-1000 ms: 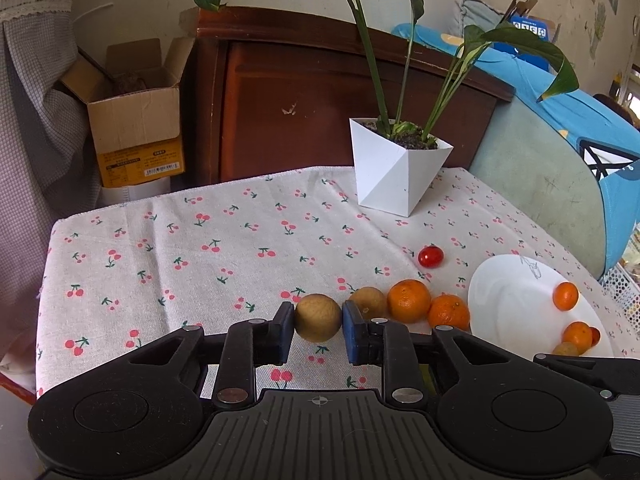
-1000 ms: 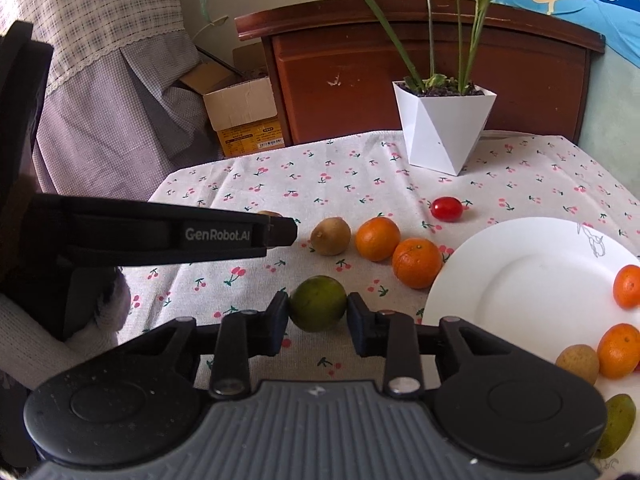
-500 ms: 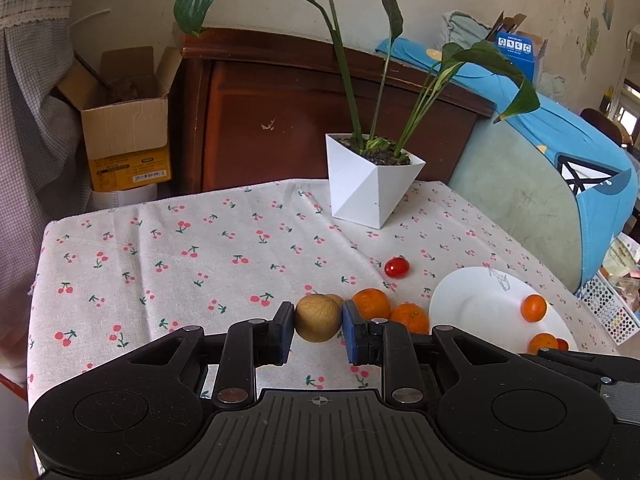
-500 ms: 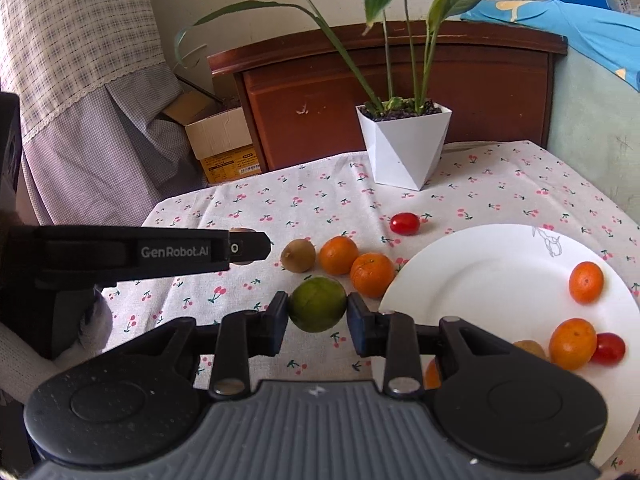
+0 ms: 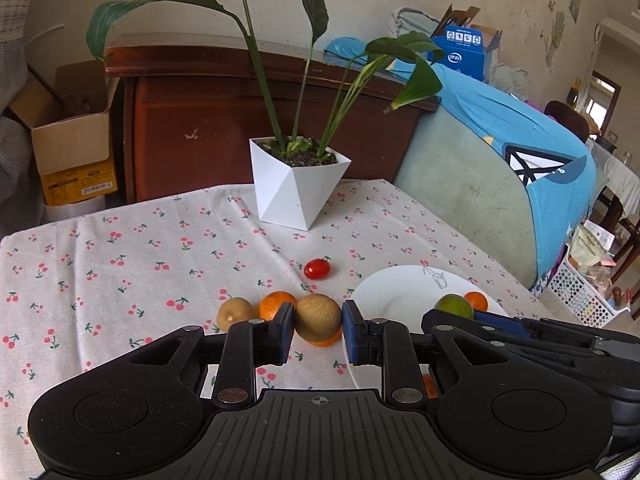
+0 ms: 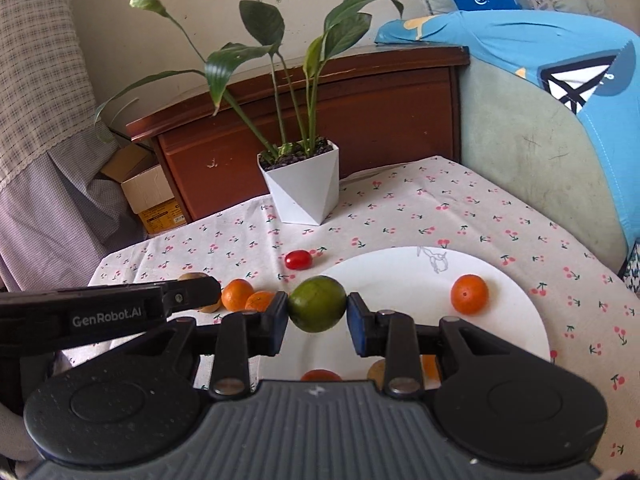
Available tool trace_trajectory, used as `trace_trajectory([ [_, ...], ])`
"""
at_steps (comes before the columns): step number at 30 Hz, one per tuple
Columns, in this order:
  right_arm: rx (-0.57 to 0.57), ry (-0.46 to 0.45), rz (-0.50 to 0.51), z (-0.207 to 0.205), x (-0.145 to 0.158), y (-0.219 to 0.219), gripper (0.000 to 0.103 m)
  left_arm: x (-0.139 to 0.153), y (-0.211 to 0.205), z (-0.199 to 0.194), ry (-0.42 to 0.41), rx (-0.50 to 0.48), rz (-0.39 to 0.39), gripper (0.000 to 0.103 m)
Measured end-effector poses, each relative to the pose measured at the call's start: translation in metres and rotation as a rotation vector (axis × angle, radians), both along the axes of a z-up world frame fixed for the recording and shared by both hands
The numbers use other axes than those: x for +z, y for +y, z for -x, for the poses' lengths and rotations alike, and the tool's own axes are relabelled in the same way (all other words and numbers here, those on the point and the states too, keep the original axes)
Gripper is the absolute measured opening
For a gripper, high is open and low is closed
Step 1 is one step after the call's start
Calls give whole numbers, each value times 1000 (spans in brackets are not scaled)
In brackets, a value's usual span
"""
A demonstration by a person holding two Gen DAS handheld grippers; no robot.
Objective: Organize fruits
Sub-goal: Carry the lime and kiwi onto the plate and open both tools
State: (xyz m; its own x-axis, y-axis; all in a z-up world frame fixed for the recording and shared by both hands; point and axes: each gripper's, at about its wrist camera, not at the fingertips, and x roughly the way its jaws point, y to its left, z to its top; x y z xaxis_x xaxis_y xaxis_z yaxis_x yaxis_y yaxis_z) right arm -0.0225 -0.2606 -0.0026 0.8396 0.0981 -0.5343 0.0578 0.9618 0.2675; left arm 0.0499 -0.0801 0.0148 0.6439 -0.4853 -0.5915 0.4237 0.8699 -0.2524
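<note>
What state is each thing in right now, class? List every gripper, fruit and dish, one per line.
left gripper: shut on the brown fruit, lifted.
right gripper: shut on the green fruit, held above the plate.
white plate: lying flat, holds an orange.
cherry tomato: loose on the tablecloth.
kiwi: resting on the cloth.
plant pot: upright.

White plate [image 6: 512, 320], green fruit [image 6: 317, 309], cherry-print tablecloth [image 5: 120, 264] (red on white), brown kiwi [image 5: 319, 317].
</note>
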Motion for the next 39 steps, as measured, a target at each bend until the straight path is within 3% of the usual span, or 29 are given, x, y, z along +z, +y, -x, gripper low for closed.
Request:
trace_trajectory([
  [9, -91, 19, -41, 6, -3, -27, 32, -7, -35, 12, 12, -68, -13, 23],
  [24, -175, 56, -126, 4, -13, -48, 34, -19, -60, 12, 43, -87, -14, 24],
  [28, -178, 55, -124, 5, -13, -48, 34, -19, -62, 12, 50, -94, -11, 26],
  [35, -189, 39, -134, 7, -9, -49, 35, -16, -61, 13, 45, -74, -13, 43],
  [39, -182, 36, -134, 6, -7, -48, 36, -13, -59, 13, 50, -64, -24, 44],
])
